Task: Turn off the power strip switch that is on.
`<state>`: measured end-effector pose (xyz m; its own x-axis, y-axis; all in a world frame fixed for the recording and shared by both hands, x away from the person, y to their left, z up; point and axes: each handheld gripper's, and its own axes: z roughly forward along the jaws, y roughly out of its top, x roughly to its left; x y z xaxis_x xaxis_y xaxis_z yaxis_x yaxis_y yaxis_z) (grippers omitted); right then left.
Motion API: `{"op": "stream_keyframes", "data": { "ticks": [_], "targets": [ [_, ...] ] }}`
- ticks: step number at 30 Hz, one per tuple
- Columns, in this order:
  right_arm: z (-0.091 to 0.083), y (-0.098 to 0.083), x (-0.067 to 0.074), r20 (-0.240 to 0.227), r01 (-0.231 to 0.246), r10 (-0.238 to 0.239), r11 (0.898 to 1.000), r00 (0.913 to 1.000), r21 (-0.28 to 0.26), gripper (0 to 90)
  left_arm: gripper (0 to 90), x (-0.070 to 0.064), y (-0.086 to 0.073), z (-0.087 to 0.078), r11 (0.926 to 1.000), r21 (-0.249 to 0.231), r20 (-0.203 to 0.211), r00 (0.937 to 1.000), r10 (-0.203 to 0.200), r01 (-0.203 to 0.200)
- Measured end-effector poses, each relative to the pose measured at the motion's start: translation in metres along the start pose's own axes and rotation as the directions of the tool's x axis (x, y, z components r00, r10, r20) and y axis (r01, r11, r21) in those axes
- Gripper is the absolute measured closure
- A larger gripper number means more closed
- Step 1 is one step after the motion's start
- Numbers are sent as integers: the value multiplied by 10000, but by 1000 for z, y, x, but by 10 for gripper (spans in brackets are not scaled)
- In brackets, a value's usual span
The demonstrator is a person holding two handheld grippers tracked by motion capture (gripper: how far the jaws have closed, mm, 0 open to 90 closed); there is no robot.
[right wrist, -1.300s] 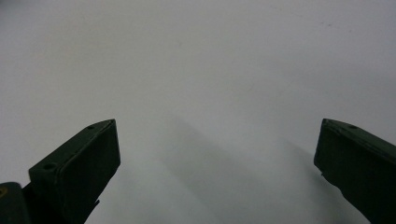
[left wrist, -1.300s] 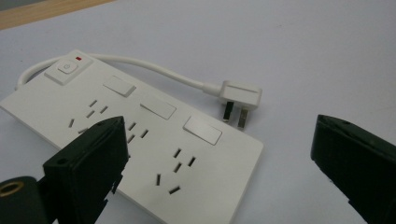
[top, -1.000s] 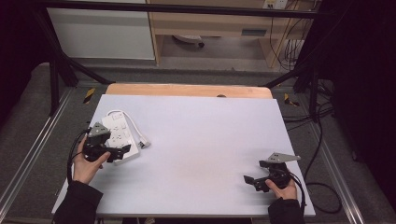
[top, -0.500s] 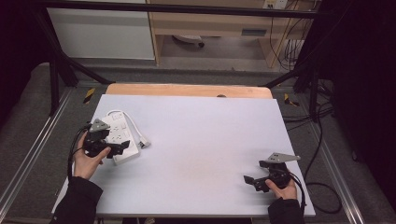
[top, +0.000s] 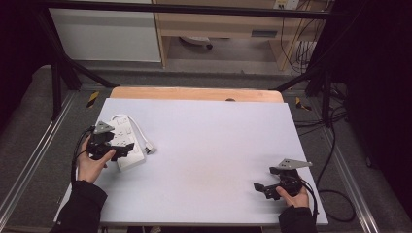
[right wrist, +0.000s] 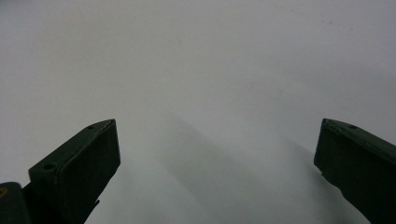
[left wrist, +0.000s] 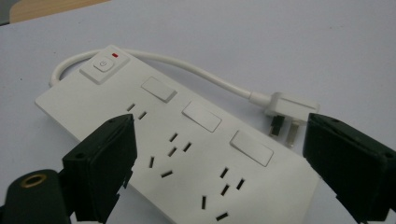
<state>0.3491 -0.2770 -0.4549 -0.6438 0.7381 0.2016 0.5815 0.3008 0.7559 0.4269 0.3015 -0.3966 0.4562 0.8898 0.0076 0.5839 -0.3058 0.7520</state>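
Your right gripper (top: 266, 190) sits idle at the near right corner of the table (top: 218, 145), jaws wide apart over bare surface; leave it parked. Your left gripper (top: 115, 149) is over the white power strip (left wrist: 187, 154) at the left edge. Its jaws have just been closing a little but are spread, straddling the strip's width, pads apparently not pressing yet; hard to tell at the right jaw. Drop lower so the pads meet the long side walls, not the sockets. Stay square to the body. Farther out, the cord (left wrist: 201, 77) loops round to the plug (left wrist: 289, 109) lying just beside the strip; keep that jaw off it.
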Motion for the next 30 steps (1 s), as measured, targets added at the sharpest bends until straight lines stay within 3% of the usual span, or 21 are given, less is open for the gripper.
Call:
{"op": "stream_keyframes", "data": {
  "ticks": [14,30],
  "targets": [
    [0,0,0,-5,-16,16,10000,10000,4,10,203,4,8,5,10000,-64,-333,9994,30,-32],
    [0,0,0,2,-7,7,10000,10000,18,10,372,6,11,13,9995,-208,-545,9982,-257,246]
  ]
}}
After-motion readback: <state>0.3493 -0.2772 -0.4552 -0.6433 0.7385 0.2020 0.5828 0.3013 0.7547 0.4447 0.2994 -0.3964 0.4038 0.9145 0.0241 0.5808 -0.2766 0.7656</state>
